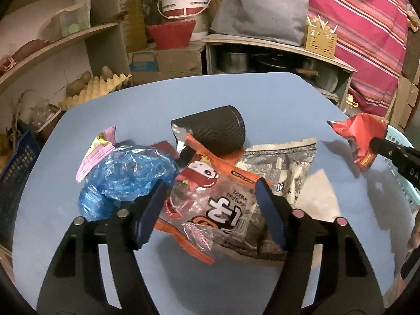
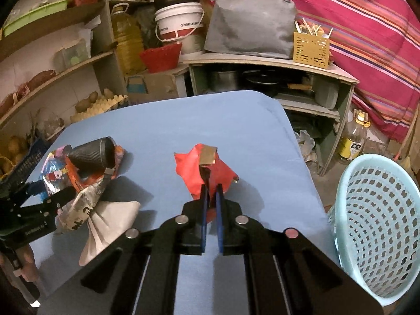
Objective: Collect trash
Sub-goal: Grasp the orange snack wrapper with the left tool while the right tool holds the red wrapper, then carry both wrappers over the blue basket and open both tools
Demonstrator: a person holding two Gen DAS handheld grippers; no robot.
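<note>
An orange snack wrapper lies in a trash pile on the blue table. My left gripper straddles it, and both blue pads touch its sides. Around it are a blue plastic bag, a pink wrapper, a black cup on its side and a silver wrapper. My right gripper is shut on a red wrapper, held just above the table. The left wrist view shows this red wrapper at the right. The left gripper appears at the left of the right wrist view.
A light blue mesh basket stands off the table's right edge. A white crumpled sheet lies beside the pile. Shelves with potatoes, an egg tray, buckets and a bottle stand behind. A person's fingers show at the lower left.
</note>
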